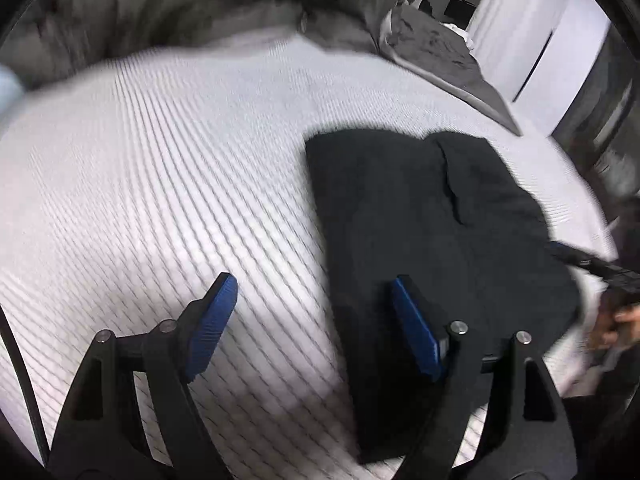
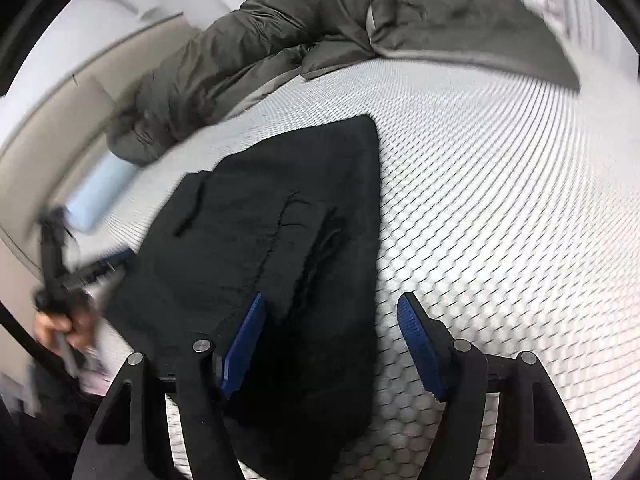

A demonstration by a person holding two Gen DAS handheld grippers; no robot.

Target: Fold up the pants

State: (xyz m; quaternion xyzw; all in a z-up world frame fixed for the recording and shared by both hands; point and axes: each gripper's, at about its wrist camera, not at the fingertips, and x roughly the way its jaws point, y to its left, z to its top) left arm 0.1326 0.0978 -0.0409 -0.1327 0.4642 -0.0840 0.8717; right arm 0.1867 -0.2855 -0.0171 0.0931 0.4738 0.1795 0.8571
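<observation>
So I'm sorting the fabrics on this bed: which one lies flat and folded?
The black pants, a flat rectangle on the white mattress. The grey duvet is bunched up along the far edge instead.

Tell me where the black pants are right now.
The black pants lie folded flat on the white textured mattress, right of centre in the left wrist view and centre-left in the right wrist view, short of the grey duvet.

grey duvet (image 1: 192, 4) motion-blurred, pale blue object (image 2: 98, 192) smeared beyond recognition, pants (image 2: 280, 240) lower edge hidden behind gripper frame
</observation>
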